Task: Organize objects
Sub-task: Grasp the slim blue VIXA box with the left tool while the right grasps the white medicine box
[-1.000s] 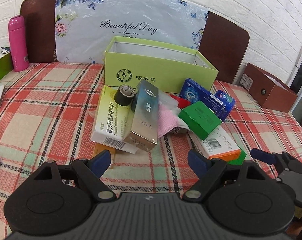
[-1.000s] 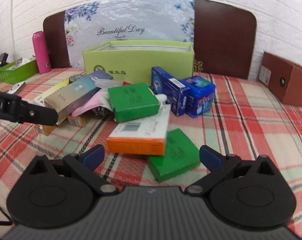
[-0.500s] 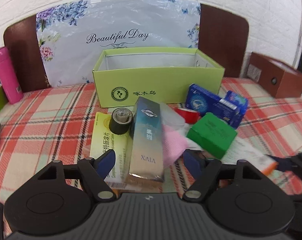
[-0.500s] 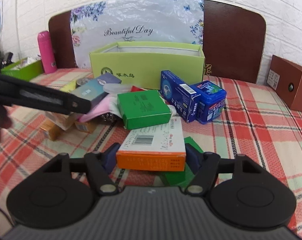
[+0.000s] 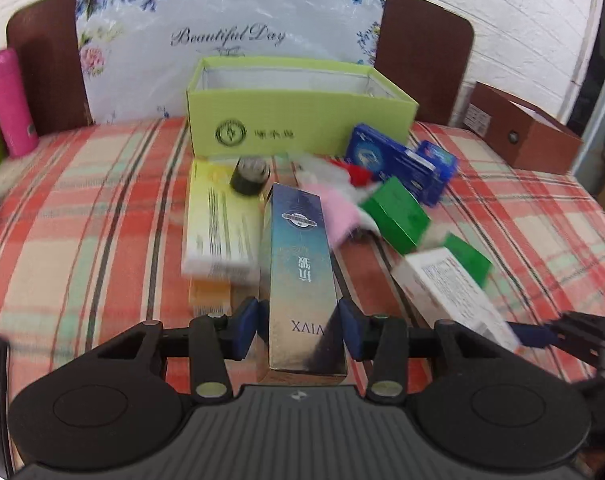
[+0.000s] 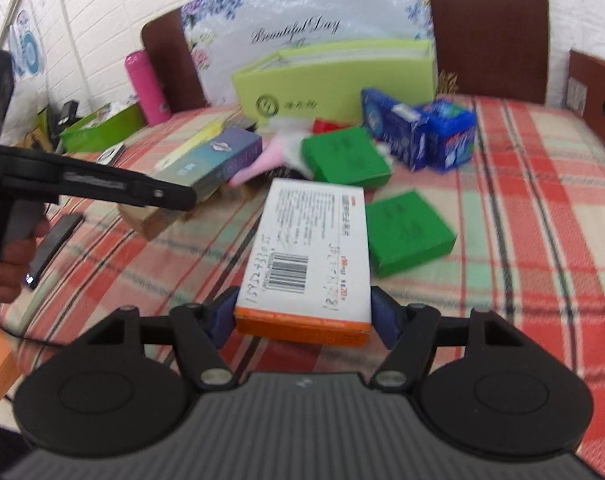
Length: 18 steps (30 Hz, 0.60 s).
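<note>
Left wrist view: the left gripper [image 5: 302, 330] is seen at lower centre, its blue pads [image 5: 246, 330] set against both long sides of a tall blue-and-gold carton [image 5: 300, 276] marked "VIVX". The jaws have just been closing and now stand about half-way, with the carton's near end between them. To the carton's left a pale yellow box [image 5: 218, 224] lies flat on the plaid tablecloth [image 5: 82, 220], w/ a black tape roll [image 5: 249, 176] at its far end. A pink cloth [image 5: 338, 210] is seen just right of the carton, touching it. The open lime-green box [image 5: 298, 120] sits at upper centre, apart from the clutter in front of it. A pink bottle [image 5: 10, 100] stands at the left edge.

Right wrist view: the right gripper [image 6: 304, 318] is seen at lower centre, jaws held wide on the near end of a white box w/ orange edge [image 6: 308, 252]; a pad [image 6: 224, 314] presses each side. They closed onto it a moment ago. A green box [image 6: 408, 232] lies flat just right of it; a second green box [image 6: 346, 156] sits beyond, near two blue packs [image 6: 422, 132]. The lime-green box is at upper centre. The other gripper reaches in from the left edge, gripped by a hand [image 6: 6, 264].

Both views are motion-blurred.
</note>
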Motion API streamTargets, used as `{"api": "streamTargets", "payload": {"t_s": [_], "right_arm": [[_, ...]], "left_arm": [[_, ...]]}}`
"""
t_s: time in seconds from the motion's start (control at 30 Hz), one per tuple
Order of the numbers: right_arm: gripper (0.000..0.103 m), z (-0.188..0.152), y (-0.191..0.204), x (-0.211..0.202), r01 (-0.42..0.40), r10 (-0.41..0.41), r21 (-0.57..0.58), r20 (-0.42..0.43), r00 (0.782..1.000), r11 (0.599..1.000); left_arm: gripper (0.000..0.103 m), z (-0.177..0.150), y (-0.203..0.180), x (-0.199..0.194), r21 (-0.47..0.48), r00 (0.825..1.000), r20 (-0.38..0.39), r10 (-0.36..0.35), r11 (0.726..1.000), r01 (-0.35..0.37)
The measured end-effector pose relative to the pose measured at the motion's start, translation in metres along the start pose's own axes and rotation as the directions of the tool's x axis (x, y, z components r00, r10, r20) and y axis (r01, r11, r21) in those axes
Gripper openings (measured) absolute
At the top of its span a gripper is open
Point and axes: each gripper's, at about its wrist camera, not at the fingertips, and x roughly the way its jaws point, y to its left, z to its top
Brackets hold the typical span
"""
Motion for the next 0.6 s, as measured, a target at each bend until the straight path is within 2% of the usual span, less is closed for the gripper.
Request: {"api": "streamTargets", "payload": {"t_s": [0.1, 0.13, 0.17, 0.23, 0.3, 0.43, 0.6], "right_arm": [[0.068, -0.011, 0.005, -0.003, -0.007, 0.005, -0.034, -0.039, 0.999, 0.999], [0.069, -0.012, 0.006, -0.003, -0.003, 0.001, -0.038, -0.040, 0.999, 0.999], [0.071, -0.012, 0.006, -0.004, 0.000, -0.001, -0.036, -0.038, 0.999, 0.999], [0.076, -0.010, 0.006, -0.004, 0.010, -0.011, -0.029, -0.025, 1.000, 1.000], [0.077, -0.007, 0.007, -0.003, 0.026, -0.026, -0.037, -0.012, 1.000, 0.999], [0.078, -0.003, 0.010, 0.004, 0.053, -0.053, -0.041, -0.013, 0.998, 0.998], [0.078, -0.004, 0.013, 0.011, 0.047, -0.049, -0.051, -0.039, 0.998, 0.998]], "left_arm": [[0.046, -0.025, -0.005, -0.011, -0.002, 0.998, -0.054, -0.029, 1.000, 0.029], [0.050, -0.031, -0.008, -0.010, 0.004, 0.998, -0.063, -0.017, 1.000, 0.017], [0.060, -0.035, -0.011, -0.008, 0.018, 0.998, -0.066, 0.002, 1.000, -0.001], [0.068, -0.037, -0.015, 0.000, 0.049, 0.997, -0.049, 0.065, 0.997, -0.062], [0.068, -0.034, -0.017, 0.009, 0.061, 0.996, -0.040, 0.075, 0.996, -0.072], [0.068, -0.025, -0.014, 0.031, 0.043, 0.995, -0.077, 0.060, 0.997, -0.057], [0.068, -0.025, -0.013, 0.033, 0.027, 0.996, -0.075, 0.056, 0.998, -0.054]]}}
